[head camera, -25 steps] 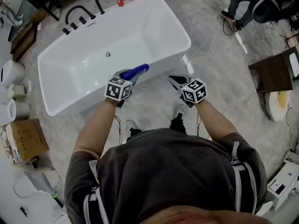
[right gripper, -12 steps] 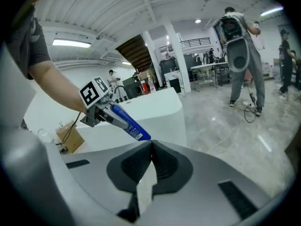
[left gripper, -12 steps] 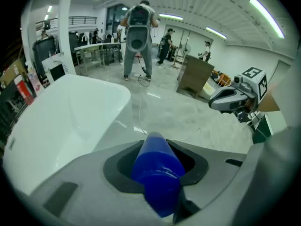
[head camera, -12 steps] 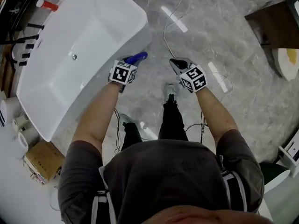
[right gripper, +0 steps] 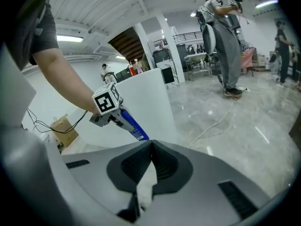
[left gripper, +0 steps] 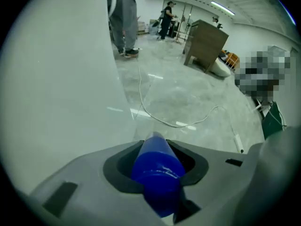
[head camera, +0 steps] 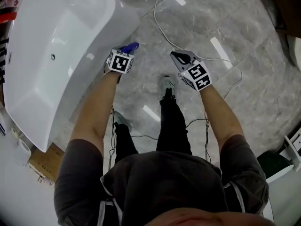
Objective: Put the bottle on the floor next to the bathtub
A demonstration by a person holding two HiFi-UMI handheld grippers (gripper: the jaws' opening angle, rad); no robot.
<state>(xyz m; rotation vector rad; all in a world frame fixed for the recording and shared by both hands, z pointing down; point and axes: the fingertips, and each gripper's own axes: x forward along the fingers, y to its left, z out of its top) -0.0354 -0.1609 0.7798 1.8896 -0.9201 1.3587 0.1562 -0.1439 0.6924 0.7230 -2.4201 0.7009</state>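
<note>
Just beside the right wall of the white bathtub [head camera: 123, 13], above the grey marble floor [head camera: 244, 88], the left gripper [head camera: 125, 52] holds the blue bottle [head camera: 130, 46] in the air. Its fingers are closed partway, clamped around the bottle's body, and the bottle's end points to the far side. To the right, well apart, the right gripper [head camera: 180, 57] is empty, its fingers pressed together. A white cable [head camera: 162, 29] lies on the floor farther off
</note>
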